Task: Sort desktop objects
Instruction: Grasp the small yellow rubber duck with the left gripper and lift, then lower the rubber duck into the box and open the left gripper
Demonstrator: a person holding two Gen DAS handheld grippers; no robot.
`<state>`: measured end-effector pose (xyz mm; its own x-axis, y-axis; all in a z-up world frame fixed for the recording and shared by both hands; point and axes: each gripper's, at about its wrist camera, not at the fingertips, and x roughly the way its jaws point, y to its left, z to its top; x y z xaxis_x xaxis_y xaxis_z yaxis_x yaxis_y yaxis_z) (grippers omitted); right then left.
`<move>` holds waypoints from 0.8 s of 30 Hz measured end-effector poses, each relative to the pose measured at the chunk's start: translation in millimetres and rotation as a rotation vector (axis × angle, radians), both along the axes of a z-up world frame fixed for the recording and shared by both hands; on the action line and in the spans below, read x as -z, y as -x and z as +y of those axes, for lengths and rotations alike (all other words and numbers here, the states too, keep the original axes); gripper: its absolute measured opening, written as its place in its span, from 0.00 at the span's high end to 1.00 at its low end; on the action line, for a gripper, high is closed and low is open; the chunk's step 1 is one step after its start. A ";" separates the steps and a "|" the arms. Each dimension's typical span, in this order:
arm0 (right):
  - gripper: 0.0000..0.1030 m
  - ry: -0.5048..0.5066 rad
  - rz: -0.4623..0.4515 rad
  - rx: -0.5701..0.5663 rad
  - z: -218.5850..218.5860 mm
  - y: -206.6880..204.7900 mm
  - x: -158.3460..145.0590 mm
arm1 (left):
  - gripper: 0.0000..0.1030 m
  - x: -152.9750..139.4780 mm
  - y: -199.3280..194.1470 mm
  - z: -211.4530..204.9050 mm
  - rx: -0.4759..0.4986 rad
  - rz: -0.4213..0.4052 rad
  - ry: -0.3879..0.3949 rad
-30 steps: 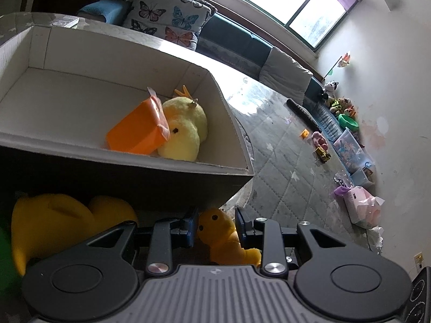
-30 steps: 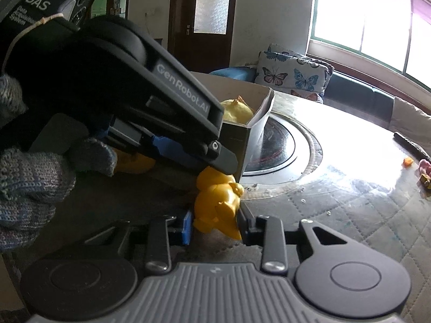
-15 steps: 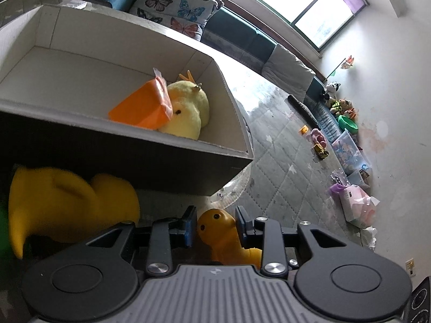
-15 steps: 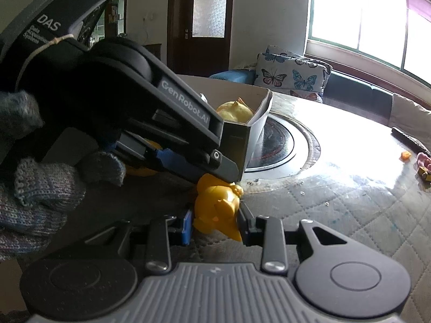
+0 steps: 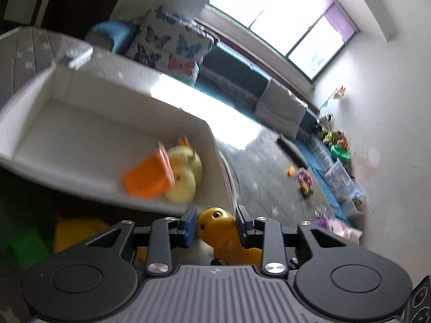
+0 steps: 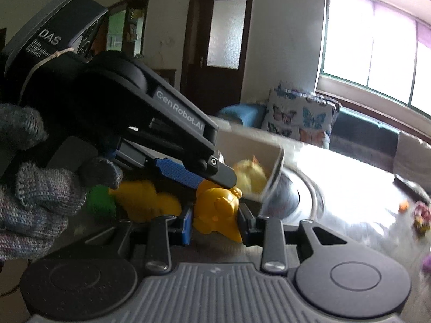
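A small yellow toy figure (image 5: 218, 223) is held off the table by both grippers at once. My left gripper (image 5: 215, 227) is shut on its head, just in front of the white cardboard box (image 5: 80, 123). My right gripper (image 6: 215, 224) is shut on the toy's body (image 6: 215, 210). The left gripper's fingers (image 6: 188, 145) reach down onto the toy from the upper left in the right wrist view. Inside the box lie an orange piece (image 5: 146, 180) and a pale yellow plush chick (image 5: 186, 177). The frames are motion-blurred.
A bigger yellow toy (image 6: 145, 202) and something green (image 6: 101, 202) sit on the table left of the box's near wall. A gloved hand (image 6: 32, 210) holds the left gripper. Small toys (image 5: 304, 183) and a dark bar (image 5: 291, 153) lie farther right on the table.
Both grippers have risen together with the yellow toy between them. The box and table have dropped lower in both views, and the room behind shows more.
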<state>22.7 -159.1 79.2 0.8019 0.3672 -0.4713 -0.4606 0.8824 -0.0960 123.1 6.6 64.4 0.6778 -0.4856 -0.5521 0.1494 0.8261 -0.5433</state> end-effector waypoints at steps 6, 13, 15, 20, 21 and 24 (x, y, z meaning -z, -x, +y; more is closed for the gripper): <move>0.68 0.004 -0.022 -0.045 23.0 -34.5 -11.8 | 0.67 -10.0 -23.3 21.6 -0.068 -0.023 -0.014; 0.68 -0.010 0.048 -0.097 50.2 -84.3 -10.3 | 0.67 -1.6 -54.6 50.0 -0.138 0.013 -0.021; 0.68 -0.010 0.074 -0.110 57.8 -98.3 -7.1 | 0.67 3.0 -63.0 57.3 -0.155 0.029 -0.030; 0.68 -0.011 0.147 -0.144 71.8 -129.9 6.1 | 0.68 17.2 -81.6 73.5 -0.186 0.077 -0.037; 0.68 -0.007 0.162 -0.150 74.2 -135.6 9.4 | 0.68 20.0 -85.2 75.4 -0.189 0.087 -0.038; 0.68 0.015 0.197 -0.164 81.7 -146.8 17.1 | 0.68 28.6 -93.4 79.3 -0.196 0.118 -0.046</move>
